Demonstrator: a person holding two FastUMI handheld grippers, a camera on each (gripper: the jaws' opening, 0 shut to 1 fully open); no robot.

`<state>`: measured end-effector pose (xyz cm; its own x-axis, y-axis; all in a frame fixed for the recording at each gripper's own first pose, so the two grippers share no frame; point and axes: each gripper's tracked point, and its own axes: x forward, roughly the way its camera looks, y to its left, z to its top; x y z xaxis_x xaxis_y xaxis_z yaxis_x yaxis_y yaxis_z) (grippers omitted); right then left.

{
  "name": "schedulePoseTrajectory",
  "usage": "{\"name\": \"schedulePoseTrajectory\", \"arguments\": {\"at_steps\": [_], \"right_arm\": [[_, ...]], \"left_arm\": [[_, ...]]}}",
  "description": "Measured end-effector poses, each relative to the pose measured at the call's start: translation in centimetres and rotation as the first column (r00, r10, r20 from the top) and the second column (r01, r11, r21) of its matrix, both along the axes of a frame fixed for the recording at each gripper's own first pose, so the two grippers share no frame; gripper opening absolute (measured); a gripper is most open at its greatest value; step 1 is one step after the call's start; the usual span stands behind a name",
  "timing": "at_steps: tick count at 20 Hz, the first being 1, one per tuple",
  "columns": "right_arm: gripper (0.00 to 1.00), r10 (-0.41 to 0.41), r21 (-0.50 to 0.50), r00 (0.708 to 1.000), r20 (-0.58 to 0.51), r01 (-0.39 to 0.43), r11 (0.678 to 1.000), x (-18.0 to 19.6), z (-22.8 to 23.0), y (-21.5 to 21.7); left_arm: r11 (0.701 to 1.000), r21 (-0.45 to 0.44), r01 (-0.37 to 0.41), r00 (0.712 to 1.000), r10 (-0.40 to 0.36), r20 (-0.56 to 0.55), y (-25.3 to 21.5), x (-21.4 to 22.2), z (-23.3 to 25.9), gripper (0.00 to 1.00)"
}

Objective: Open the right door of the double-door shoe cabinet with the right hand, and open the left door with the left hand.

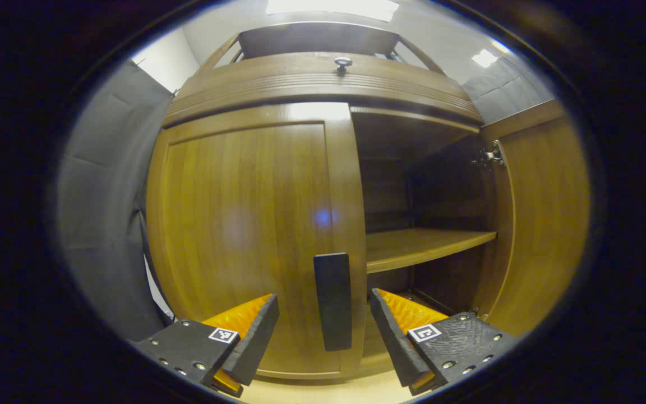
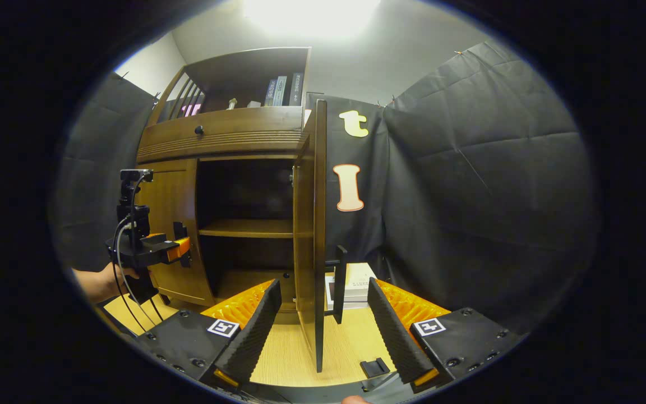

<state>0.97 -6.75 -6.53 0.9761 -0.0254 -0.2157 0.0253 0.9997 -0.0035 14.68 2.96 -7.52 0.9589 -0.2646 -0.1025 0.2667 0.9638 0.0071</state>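
The wooden shoe cabinet's left door (image 1: 244, 235) is closed, with a black bar handle (image 1: 332, 300) near its right edge. My left gripper (image 1: 323, 331) is open, its fingers on either side of that handle and a little short of it. The right door (image 1: 541, 219) stands swung out, baring a shelf (image 1: 424, 244). In the right gripper view that right door (image 2: 312, 235) is seen edge-on with its black handle (image 2: 338, 283) between the fingers of my open right gripper (image 2: 323, 328), not touched. The left gripper (image 2: 155, 247) and a hand (image 2: 101, 280) are at the left door (image 2: 174, 230).
Above the doors runs a drawer front with a round knob (image 1: 343, 63), and books (image 2: 281, 90) stand on the top shelf. A white box (image 2: 356, 283) lies on the wooden floor (image 2: 351, 336) by the black cloth wall (image 2: 485, 196). A small black piece (image 2: 374, 367) lies near my right gripper.
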Motion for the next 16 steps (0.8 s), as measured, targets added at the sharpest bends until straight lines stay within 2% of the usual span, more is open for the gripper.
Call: {"name": "schedulePoseTrajectory", "arguments": {"at_steps": [1,4,5,8,11,13,14,16], "right_arm": [[0.97,-0.003,-0.007,1.000,-0.007,0.003,1.000,-0.1,-0.3,0.1],[0.97,-0.008,-0.021,1.000,-0.020,0.008,1.000,-0.1,-0.7,0.5],[0.93,-0.004,-0.022,1.000,-0.020,0.003,1.000,-0.1,-0.8,0.6],[0.97,0.007,-0.038,1.000,-0.027,-0.008,0.999,0.0,-1.0,1.1],[0.98,0.032,-0.036,0.999,-0.031,-0.033,0.999,0.1,-1.2,1.7],[0.98,0.045,-0.040,0.999,-0.027,-0.047,0.998,0.1,-1.3,1.9],[0.94,0.051,-0.040,0.998,-0.023,-0.052,0.998,0.2,-1.2,2.0],[0.98,0.062,-0.033,0.998,-0.017,-0.063,0.997,0.0,-1.2,2.1]], "left_arm": [[1.000,-0.002,0.003,1.000,-0.003,-0.010,0.0,0.0,-0.3,0.95],[1.000,-0.002,0.007,1.000,-0.007,-0.029,-0.2,0.2,-0.8,0.95],[1.000,-0.005,0.005,1.000,-0.005,-0.031,-0.2,0.2,-0.6,0.95],[1.000,-0.009,-0.003,1.000,0.003,-0.029,-0.8,0.7,-0.3,0.72],[0.999,-0.030,0.018,0.999,-0.019,-0.030,-0.8,0.5,-1.2,0.70],[1.000,-0.014,0.021,0.999,-0.022,-0.031,-1.2,0.6,-1.3,0.40],[1.000,-0.019,0.004,1.000,-0.005,-0.028,-1.2,0.6,-1.3,0.37],[1.000,-0.025,0.001,0.999,-0.002,-0.043,-1.0,0.2,-1.2,0.32]]}}
